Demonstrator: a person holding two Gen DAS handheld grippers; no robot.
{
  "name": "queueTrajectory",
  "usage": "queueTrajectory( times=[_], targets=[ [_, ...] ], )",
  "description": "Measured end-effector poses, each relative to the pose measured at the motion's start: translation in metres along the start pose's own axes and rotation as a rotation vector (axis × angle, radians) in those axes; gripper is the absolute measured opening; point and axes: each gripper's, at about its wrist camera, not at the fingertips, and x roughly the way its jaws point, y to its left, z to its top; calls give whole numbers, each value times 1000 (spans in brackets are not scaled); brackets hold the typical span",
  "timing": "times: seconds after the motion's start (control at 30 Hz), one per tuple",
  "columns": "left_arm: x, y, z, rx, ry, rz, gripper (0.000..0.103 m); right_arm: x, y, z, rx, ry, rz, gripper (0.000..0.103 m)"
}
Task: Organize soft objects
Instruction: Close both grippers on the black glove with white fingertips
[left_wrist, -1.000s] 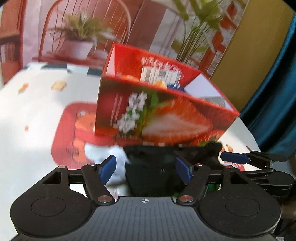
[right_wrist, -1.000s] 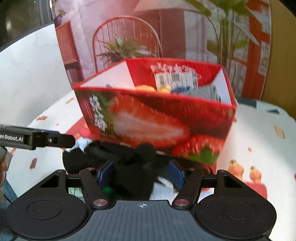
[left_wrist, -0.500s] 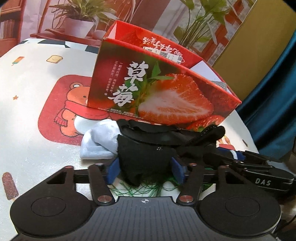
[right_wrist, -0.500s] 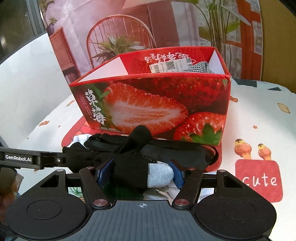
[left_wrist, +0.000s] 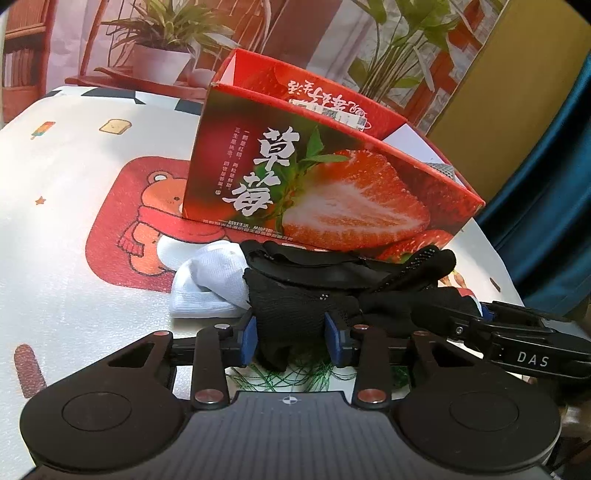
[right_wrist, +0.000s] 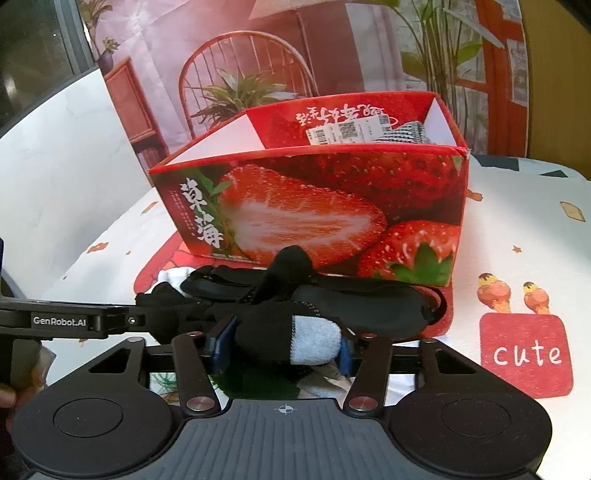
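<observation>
Two grippers, left gripper (left_wrist: 290, 336) and right gripper (right_wrist: 282, 344), are closing on soft, light black knitted gloves (left_wrist: 295, 314), pads squeezing bunched fabric near the red strawberry-printed cardboard box (left_wrist: 332, 184).

Blk hand-held gripper (left_wrist: 291, 334), blue pads (left_wrist: 248, 336)

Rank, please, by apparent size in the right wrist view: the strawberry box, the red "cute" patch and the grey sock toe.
1. Strawberry box, largest by far.
2. Red "cute" patch.
3. Grey sock toe, smallest though nearest the camera, between the closing right gripper jaws.
</observation>
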Motion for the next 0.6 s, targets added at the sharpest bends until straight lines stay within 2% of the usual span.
queueTrajectory(
  times=[0.1,0.27,0.47,0.53,0.6],
  targets=[
    [-3,-4,-1,13,-6,1,38,-2,3,1,-6,-1,5,38],
    [-9,-6,0,26,-30,-8,35,-5,3,4,8,-7,6,33],
    [-13,-9,0,36,-42,-11,34,-10,-1,13,65,-31,37,33],
    [-16,-9,0,39,-49,-10,34,-11,-1,15,72,-41,44,29],
    [-19,-9,1,42,-61,-12,34,-13,-1,16,76,-48,48,20]
  ],
)
